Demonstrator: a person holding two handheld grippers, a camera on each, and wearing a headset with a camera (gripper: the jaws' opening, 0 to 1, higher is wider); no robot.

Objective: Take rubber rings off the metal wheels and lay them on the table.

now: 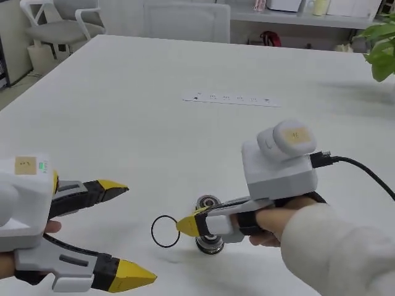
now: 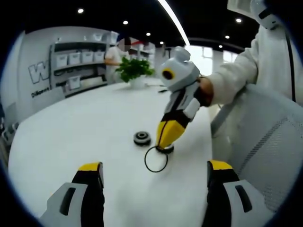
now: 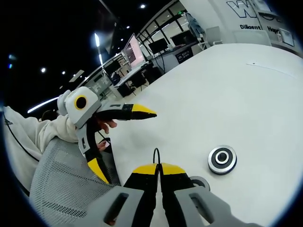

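Clamped tip to tip on the black rubber ring (image 1: 152, 232) at the right gripper (image 1: 187, 226), held low just beside the near metal wheel (image 1: 210, 245), likely for laying on the white table (image 1: 185, 135), with left gripper (image 1: 137, 233) spread wide, idle nearby.

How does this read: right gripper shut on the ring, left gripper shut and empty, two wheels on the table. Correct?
Not quite. The left gripper is open, jaws wide apart, as the head view shows. The rest holds: right gripper shut on the ring, left empty, two wheels on the table.
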